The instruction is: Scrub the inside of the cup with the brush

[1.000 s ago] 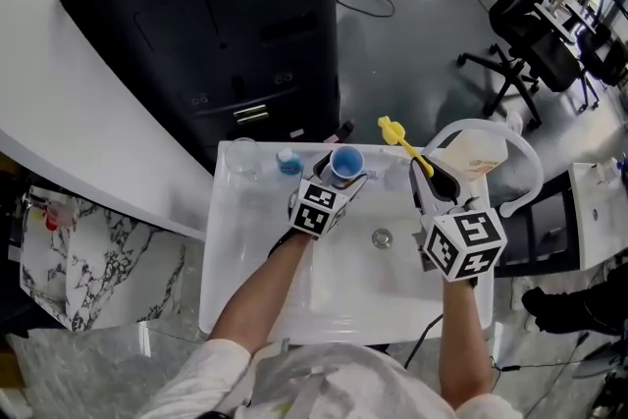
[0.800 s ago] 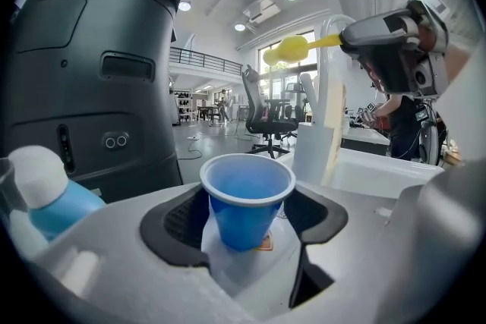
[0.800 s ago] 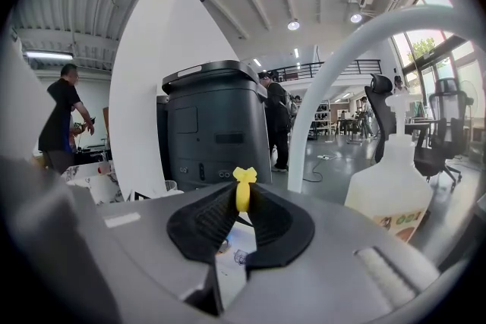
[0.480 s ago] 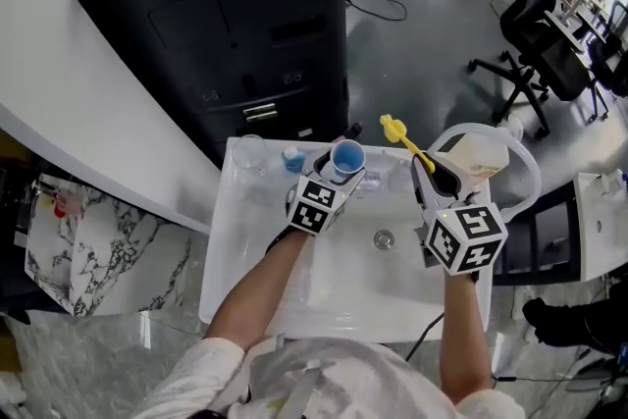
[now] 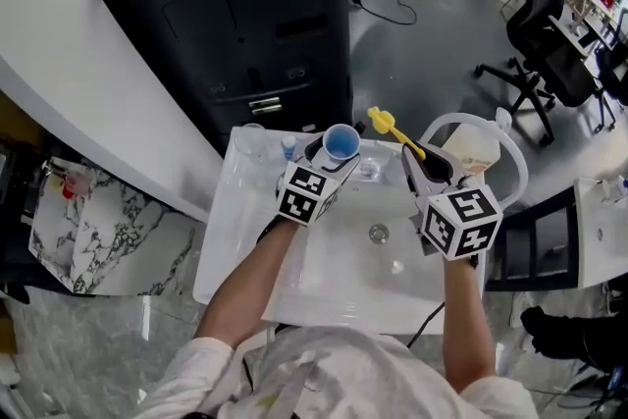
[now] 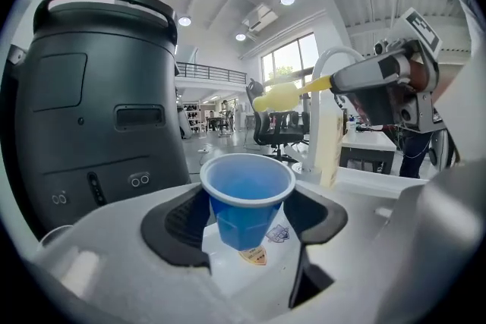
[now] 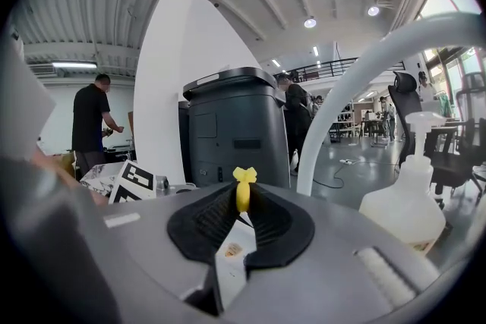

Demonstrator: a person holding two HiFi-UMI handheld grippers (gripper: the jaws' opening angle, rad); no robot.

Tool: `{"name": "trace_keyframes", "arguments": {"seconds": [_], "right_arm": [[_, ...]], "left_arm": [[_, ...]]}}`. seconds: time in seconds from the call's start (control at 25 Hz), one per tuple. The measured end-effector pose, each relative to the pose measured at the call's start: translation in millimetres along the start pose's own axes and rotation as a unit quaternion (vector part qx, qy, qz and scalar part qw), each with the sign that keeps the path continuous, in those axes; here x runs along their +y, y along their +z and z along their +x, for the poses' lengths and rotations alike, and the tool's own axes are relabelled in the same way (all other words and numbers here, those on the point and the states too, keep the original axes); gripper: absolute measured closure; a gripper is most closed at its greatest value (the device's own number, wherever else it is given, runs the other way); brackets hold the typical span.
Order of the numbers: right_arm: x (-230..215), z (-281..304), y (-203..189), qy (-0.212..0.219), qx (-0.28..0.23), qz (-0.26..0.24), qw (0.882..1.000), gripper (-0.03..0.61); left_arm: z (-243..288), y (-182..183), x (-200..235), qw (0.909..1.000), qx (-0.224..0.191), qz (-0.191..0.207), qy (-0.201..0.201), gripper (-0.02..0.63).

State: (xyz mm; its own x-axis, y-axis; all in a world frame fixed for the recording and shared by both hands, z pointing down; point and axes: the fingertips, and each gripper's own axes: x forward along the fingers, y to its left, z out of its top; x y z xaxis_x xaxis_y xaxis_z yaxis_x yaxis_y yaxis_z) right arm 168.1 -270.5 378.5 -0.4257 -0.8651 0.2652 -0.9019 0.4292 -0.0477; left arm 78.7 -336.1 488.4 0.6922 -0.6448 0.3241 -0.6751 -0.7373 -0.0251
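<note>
Blue plastic shows at the back edge of the sink [image 5: 221, 245], where the left gripper [image 5: 332, 164] holds the cup [image 5: 340, 142] upright with its mouth open to the ceiling. Its jaws have just been closing, and their dark ribbed pads now press the cup's thin, tapered wall from both sides. The bare left forearm reaches forward over the basin from a white sleeve. The right forearm runs alongside it, and both grippers point slightly downward. The right gripper [image 7: 241, 220] hangs over the sink's right side, clamped on the brush [image 5: 388, 126]. This slim yellow rod sticks out from between the narrow pads, slanting towards the cup without touching it. The sink is smooth, glossy white, rectangular with rounded corners, and has a small metal drain [image 5: 378, 233] near its middle. A clear cup [image 5: 250, 142] stands at its back left corner. A thick white tap [image 7: 364, 58] arches over the back right corner, with a pale plastic spray bottle [image 7: 402, 209] under it. Behind the sink stands a tall black machine [image 5: 245, 25] with a matt, rounded casing. A curved white counter [image 5: 78, 83] sweeps along the left above a marble-veined slab [image 5: 98, 231]. The floor [image 5: 422, 34] is polished grey, and a black office chair [image 5: 545, 25] stands on it at the far right.
</note>
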Motion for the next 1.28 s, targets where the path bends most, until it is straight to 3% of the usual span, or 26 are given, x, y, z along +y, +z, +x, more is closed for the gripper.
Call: {"name": "trace_keyframes", "arguments": {"seconds": [0.56,0.72,0.92,1.12,1.28], "right_arm": [[25.4,-9.8,2.3,0.053,0.006,-0.023,0.998,0.541],[41.1,-16.2,5.4,0.088,0.004,-0.013,0.996,0.541],[65.3,-20.6,10.3,0.134,0.014,-0.038,0.990,0.541],[80.7,-21.3,10.6,0.161,0.037,-0.080,0.983,0.541],[87.4,-20.1,10.2,0.178,0.057,-0.116,0.976,0.541]], "left_arm": [[-58.2,15.9,7.1,0.9987,0.025,0.041,0.016,0.307],[-74.5,22.1,8.1,0.9973,0.034,0.061,0.021,0.309],[-84.2,28.3,0.7,0.9927,0.046,0.111,0.008,0.313],[-82.8,25.0,-11.1,0.9795,0.071,0.188,-0.010,0.314],[-85.0,23.5,-12.4,0.9711,0.085,0.223,-0.011,0.316]]}}
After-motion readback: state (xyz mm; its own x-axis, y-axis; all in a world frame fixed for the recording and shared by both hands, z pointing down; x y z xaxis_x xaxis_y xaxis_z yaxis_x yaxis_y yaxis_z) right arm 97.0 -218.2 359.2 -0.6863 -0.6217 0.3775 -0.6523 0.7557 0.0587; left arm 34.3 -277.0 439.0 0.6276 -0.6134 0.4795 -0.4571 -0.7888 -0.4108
